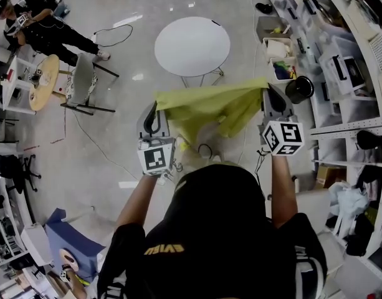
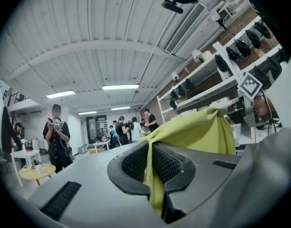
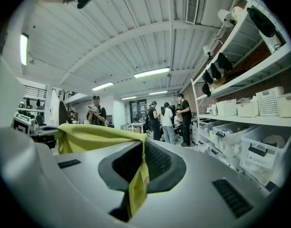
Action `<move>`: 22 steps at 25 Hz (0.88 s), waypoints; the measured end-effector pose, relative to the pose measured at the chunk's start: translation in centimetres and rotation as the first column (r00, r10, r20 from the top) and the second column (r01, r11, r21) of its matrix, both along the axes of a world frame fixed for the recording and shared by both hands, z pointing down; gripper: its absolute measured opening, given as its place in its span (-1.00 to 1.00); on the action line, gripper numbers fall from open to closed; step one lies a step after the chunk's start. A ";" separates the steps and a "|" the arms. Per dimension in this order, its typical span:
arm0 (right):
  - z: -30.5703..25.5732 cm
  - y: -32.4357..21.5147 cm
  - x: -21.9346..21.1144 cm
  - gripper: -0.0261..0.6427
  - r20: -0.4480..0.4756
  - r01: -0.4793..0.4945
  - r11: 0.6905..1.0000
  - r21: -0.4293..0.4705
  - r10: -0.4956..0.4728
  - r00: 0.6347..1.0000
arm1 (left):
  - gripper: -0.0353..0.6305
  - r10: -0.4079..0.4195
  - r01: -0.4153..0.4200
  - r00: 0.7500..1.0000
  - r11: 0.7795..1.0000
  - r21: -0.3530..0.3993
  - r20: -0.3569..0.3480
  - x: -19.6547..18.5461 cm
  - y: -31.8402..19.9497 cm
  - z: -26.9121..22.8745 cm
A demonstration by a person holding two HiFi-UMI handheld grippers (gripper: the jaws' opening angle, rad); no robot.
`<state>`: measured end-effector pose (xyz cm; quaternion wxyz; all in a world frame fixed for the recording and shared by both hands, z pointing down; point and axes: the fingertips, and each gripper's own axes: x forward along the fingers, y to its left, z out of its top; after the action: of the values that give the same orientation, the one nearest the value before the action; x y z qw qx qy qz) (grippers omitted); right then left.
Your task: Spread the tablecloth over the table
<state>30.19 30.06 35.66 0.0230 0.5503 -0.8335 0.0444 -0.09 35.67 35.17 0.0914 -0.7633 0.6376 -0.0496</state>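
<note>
Overhead, the soft, creased yellow-green tablecloth (image 1: 209,104) hangs stretched in the air between the left gripper (image 1: 156,104) and the right gripper (image 1: 265,93), just short of the round white table (image 1: 192,45). Its lower folds vanish behind the person's head (image 1: 219,192).

Left gripper view: ribbed dark jaws pinch the tablecloth's (image 2: 202,132) edge tight.

Right gripper view: likewise clamped, with a corner dangling below.

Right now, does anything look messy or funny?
The yellow tablecloth sags in a crumpled bunch in mid-air, pinched by the left claw and the right claw. It isn't on the round white table, which stands farther ahead. Nothing looks spilled or broken.
</note>
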 end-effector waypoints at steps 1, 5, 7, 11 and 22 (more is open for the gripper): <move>0.0 -0.1 -0.1 -0.89 0.000 -0.001 1.000 0.001 0.001 1.000 | -0.82 0.005 -0.005 1.000 1.000 -0.009 0.000 -0.1 -0.1 0.3; 0.0 -0.9 -1.1 -0.89 -0.039 0.041 0.999 0.022 -0.040 0.998 | -0.82 -0.014 0.013 0.999 1.000 -0.024 -0.047 -1.4 -1.3 0.6; 0.6 -1.5 -1.9 -0.89 -0.083 0.080 0.997 0.015 -0.079 0.993 | -0.82 -0.065 0.062 0.994 0.998 -0.029 -0.091 -2.4 -1.7 0.7; 0.6 -2.3 -3.1 -0.88 -0.098 0.051 0.999 -0.015 -0.053 0.994 | -0.82 -0.141 0.138 0.985 0.990 -0.043 -0.103 -3.8 -2.4 0.0; -3.1 -9.5 -7.8 -0.87 -0.064 -0.024 1.000 0.010 0.024 0.998 | -0.82 -0.055 0.055 0.989 0.998 -0.003 -0.134 -9.0 -12.2 -4.4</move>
<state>22.43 20.58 32.52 0.0469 0.5615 -0.8258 0.0232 -9.13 23.47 30.81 0.0473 -0.7471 0.6631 -0.0002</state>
